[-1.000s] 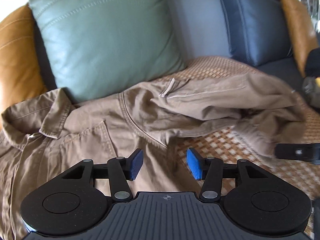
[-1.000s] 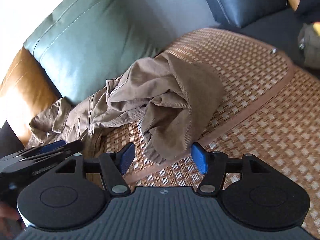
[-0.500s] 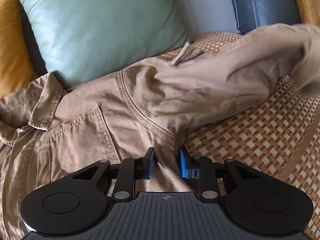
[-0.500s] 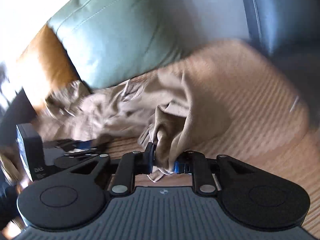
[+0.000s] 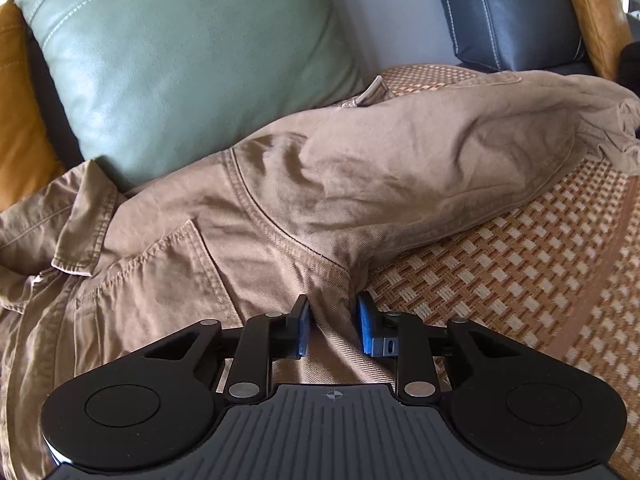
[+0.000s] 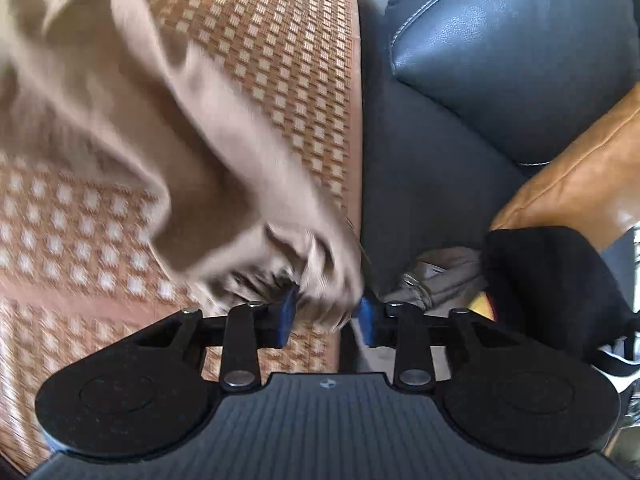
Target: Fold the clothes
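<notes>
Fingers of both grippers, left gripper (image 5: 333, 326) and right gripper (image 6: 325, 316), are opening around folds of the brown shirt (image 5: 280, 216); soft, limp cloth, best held at seams.

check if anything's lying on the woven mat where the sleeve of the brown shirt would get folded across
Nothing visible is in the way. The woven mat beside the brown shirt is bare, and the sleeve lies stretched over it. The right hand-held gripper has the cuff between its opening jaws; the black and grey items sit off the mat.
</notes>
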A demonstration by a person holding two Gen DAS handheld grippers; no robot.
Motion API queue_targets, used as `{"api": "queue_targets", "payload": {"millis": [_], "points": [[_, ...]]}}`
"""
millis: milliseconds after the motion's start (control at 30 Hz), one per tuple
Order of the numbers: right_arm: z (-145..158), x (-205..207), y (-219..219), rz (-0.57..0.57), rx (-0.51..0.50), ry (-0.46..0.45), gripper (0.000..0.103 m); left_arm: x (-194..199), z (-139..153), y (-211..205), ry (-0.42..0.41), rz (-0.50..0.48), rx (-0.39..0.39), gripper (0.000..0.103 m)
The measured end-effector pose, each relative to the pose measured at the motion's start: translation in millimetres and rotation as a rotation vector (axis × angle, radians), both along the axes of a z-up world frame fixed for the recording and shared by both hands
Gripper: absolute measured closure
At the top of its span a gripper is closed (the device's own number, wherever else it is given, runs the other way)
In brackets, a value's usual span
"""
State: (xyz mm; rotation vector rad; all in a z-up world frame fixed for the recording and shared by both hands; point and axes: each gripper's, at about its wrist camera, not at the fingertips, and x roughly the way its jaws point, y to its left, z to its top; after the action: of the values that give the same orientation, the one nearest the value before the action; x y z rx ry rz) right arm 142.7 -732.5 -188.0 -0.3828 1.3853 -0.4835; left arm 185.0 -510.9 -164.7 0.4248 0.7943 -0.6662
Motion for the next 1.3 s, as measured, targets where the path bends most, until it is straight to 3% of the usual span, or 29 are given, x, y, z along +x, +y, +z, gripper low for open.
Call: {"api": "queue_targets", "payload": {"millis": [67,100,133,233,300,367,433,533,667,700,733,767,800,900,1000,1067,1133,1167,1233,1300], "points": [[22.6,-12.8,-5.7,-0.022,0.018,-0.103,0.052,1.8,11.6,5.8,0.014,0.015,-0.055,0.072],[37.7,-20.3,-8.4,-0.038,0.043,-0.178,0.047,2.4,17.6,6.1,-0.001,0.022,-0.072,0.06],[52.3,-27.4,-9.9,-0.061,0.085,-0.263,0.04,2.1,22.8,4.4,-0.024,0.02,-0.079,0.059],[77.8,-54.5,-14.9,-0.131,0.269,-0.447,0.039,-6.2,27.0,-10.7,-0.111,-0.045,-0.04,0.054],[72.3,-66.3,-15.2,-0.17,0.35,-0.477,0.039,-14.5,23.2,-27.7,-0.192,-0.116,0.022,0.049],[57.7,-72.5,-11.0,-0.174,0.371,-0.476,0.039,-26.3,13.3,-39.6,-0.308,-0.206,0.097,0.043],[38.6,-74.4,-11.6,-0.142,0.349,-0.463,0.035,-36.0,3.7,-44.7,-0.371,-0.308,0.15,0.041],[16.8,-73.7,-8.6,-0.094,0.331,-0.451,0.032,-42.1,-4.4,-45.4,-0.385,-0.4,0.171,0.04],[-1.6,-72.6,-9.4,-0.074,0.359,-0.493,0.031,-34.3,-16.6,-55.0,-0.374,-0.391,0.198,0.035],[-4.2,-71.8,-9.6,-0.072,0.361,-0.508,0.033,-32.2,-20.1,-58.2,-0.368,-0.387,0.211,0.04],[-4.7,-71.8,-10.7,-0.072,0.375,-0.523,0.059,-31.5,-22.6,-60.8,-0.372,-0.391,0.221,0.051],[-2.4,-72.2,-11.7,-0.075,0.394,-0.536,0.071,-30.8,-23.4,-62.8,-0.381,-0.386,0.227,0.082],[4.3,-74.9,-12.8,-0.078,0.406,-0.561,0.071,-28.4,-23.1,-65.2,-0.381,-0.36,0.243,0.1],[35.7,-89.1,-21.8,-0.077,0.394,-0.636,0.072,-17.8,-7.9,-55.5,-0.329,-0.322,0.153,0.103],[58.2,-104.6,-47.1,-0.111,0.393,-0.63,0.073,-14.3,-2.7,-46.9,-0.291,-0.35,0.123,0.103],[48.2,-103.6,-48.7,-0.099,0.392,-0.516,0.073,-16.9,-10.1,-50.5,-0.281,-0.388,0.173,0.103],[15.5,-93.2,-40.1,-0.102,0.379,-0.337,0.072,-23.8,-21.7,-52.5,-0.294,-0.43,0.235,0.102],[0.1,-88.7,-35.2,-0.105,0.371,-0.267,0.07,-27.8,-24.3,-51.0,-0.32,-0.443,0.248,0.087],[3.4,-88.6,-27.8,-0.085,0.32,-0.305,0.067,-29.3,-21.5,-48.0,-0.315,-0.456,0.242,0.073],[17.3,-92.9,-29.7,-0.096,0.307,-0.317,0.054,-24.9,-8.9,-41.0,-0.252,-0.451,0.18,0.053]]}}
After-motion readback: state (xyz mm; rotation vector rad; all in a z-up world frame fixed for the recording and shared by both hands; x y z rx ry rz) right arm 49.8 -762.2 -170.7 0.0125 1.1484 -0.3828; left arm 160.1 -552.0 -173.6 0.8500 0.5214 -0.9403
